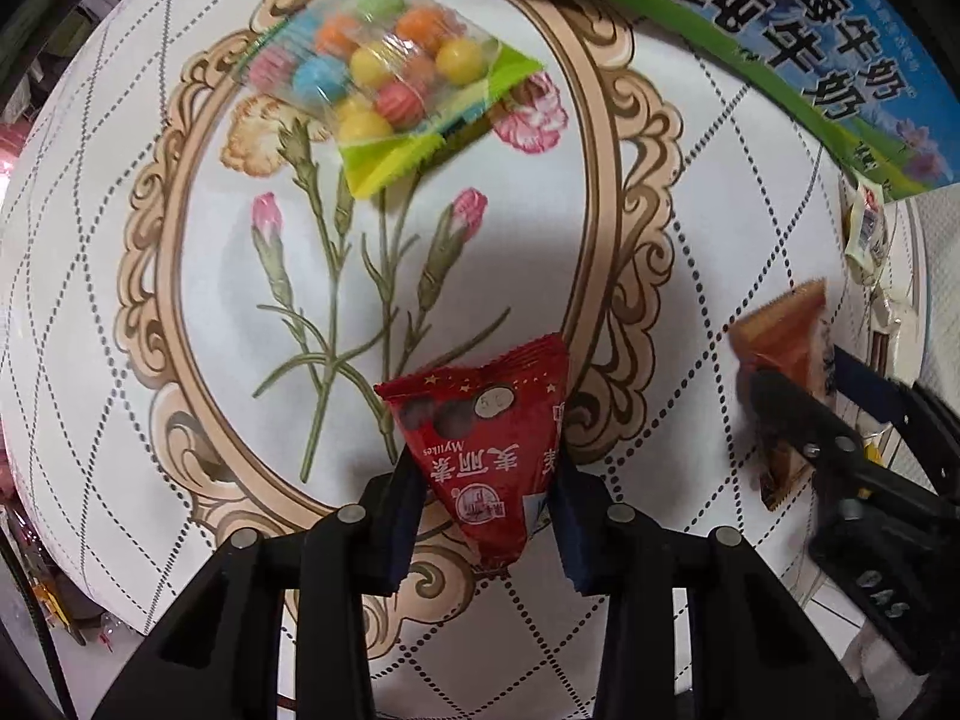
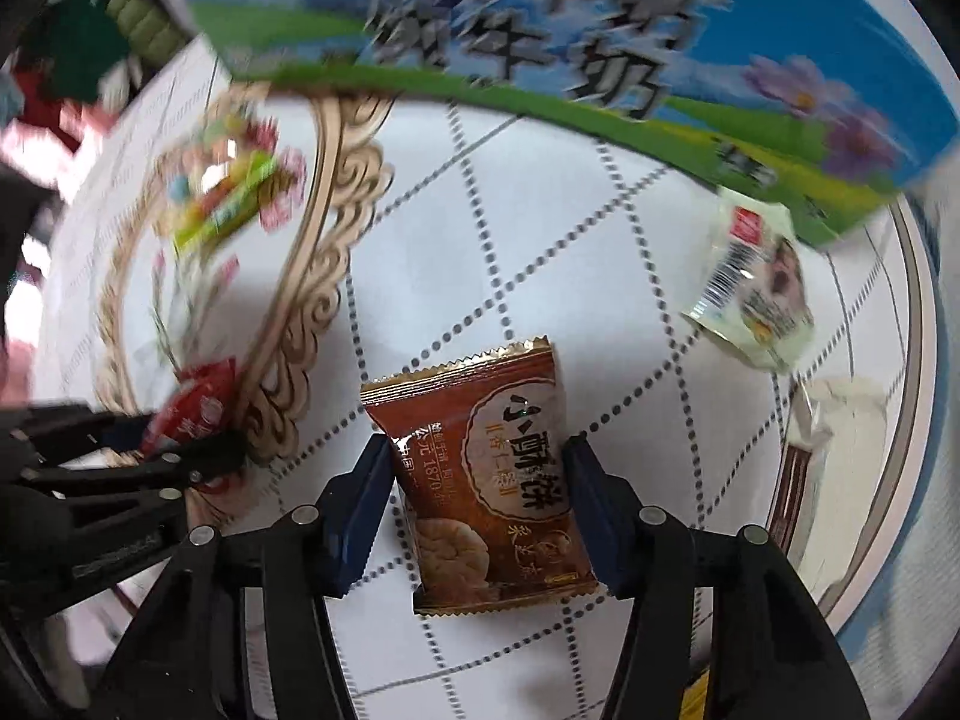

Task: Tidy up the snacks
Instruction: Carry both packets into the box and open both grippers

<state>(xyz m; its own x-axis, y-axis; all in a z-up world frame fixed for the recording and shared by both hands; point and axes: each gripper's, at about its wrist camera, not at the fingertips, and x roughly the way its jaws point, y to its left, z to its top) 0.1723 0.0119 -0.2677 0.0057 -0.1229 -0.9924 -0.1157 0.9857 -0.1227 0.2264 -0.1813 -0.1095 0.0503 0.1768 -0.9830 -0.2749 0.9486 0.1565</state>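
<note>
My left gripper (image 1: 489, 516) is shut on a red triangular snack packet (image 1: 489, 450), held above the flowered tablecloth. My right gripper (image 2: 477, 510) is shut on a brown biscuit packet (image 2: 486, 474); it also shows in the left wrist view (image 1: 780, 354), at the right. A clear bag of coloured candy balls (image 1: 384, 78) with green ends lies on the cloth ahead of the left gripper. A pale snack packet (image 2: 756, 288) lies near the milk carton box (image 2: 540, 54).
The blue-and-green milk box (image 1: 798, 54) stands along the far edge of the table. A white packet (image 2: 840, 420) lies at the right rim of the round table (image 2: 918, 312). The view from the right wrist is blurred.
</note>
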